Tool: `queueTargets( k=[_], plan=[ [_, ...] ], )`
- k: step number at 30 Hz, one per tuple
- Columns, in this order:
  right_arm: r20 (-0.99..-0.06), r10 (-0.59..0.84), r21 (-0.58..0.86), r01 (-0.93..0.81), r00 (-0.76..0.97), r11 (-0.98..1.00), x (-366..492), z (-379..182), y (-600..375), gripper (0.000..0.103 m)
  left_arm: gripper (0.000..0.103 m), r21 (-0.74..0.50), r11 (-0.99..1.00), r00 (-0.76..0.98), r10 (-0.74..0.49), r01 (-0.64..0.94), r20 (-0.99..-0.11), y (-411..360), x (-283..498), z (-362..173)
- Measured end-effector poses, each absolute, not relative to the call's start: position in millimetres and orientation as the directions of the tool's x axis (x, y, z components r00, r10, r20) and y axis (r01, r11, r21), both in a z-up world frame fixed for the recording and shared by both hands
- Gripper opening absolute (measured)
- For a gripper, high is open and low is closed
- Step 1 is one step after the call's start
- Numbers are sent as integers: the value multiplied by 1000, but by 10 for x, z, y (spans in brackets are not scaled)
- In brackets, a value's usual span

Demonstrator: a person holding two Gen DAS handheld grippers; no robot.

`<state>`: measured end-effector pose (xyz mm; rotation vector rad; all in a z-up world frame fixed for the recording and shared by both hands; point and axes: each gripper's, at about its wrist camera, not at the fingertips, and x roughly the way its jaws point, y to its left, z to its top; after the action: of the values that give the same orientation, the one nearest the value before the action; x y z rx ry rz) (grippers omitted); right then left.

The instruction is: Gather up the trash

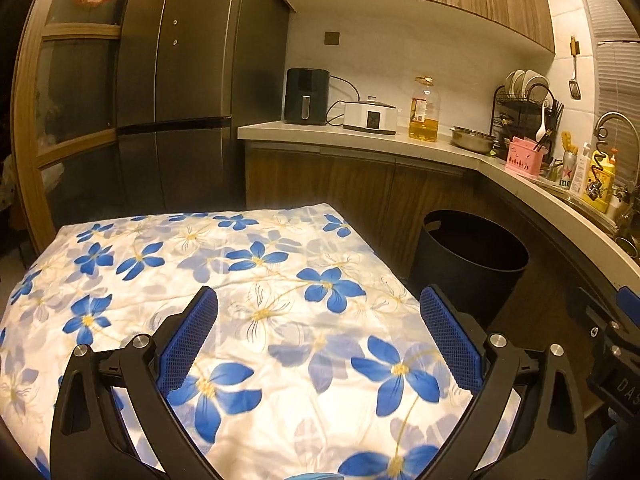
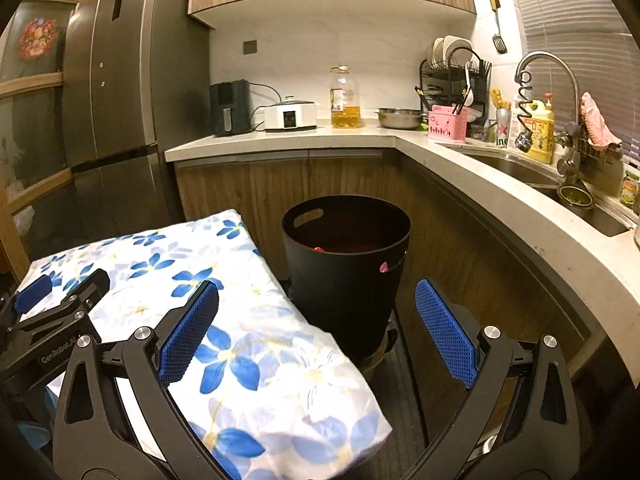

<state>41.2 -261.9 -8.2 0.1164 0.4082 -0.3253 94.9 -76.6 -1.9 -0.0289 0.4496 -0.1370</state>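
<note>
The left gripper [image 1: 318, 304] hangs over the flowered tablecloth [image 1: 248, 280], fingers spread wide and holding nothing. The right gripper [image 2: 318, 298] is likewise spread and empty. The black trash bin [image 2: 346, 264] stands just ahead between its fingers, something red and pink inside.

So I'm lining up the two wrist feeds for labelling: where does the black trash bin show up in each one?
Left wrist view: the black trash bin is right of centre, on the floor past the table's right edge, below the counter.
Right wrist view: the bin is near centre, just right of the floral tablecloth.
Shared landmark: the cooking oil bottle on the counter.
</note>
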Motion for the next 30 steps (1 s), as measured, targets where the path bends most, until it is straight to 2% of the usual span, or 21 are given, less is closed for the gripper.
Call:
queueTargets(
  k=[13, 30],
  plan=[
    [-387, -268, 23, 300, 882, 954, 101, -58, -2330, 98, 97, -49, 991, 897, -136, 127, -420, -585, 555, -5],
    [-383, -244, 23, 274, 891, 962, 88, -57, -2187, 98, 97, -52, 992, 900, -125, 114, -418, -463, 483, 4]
  ],
)
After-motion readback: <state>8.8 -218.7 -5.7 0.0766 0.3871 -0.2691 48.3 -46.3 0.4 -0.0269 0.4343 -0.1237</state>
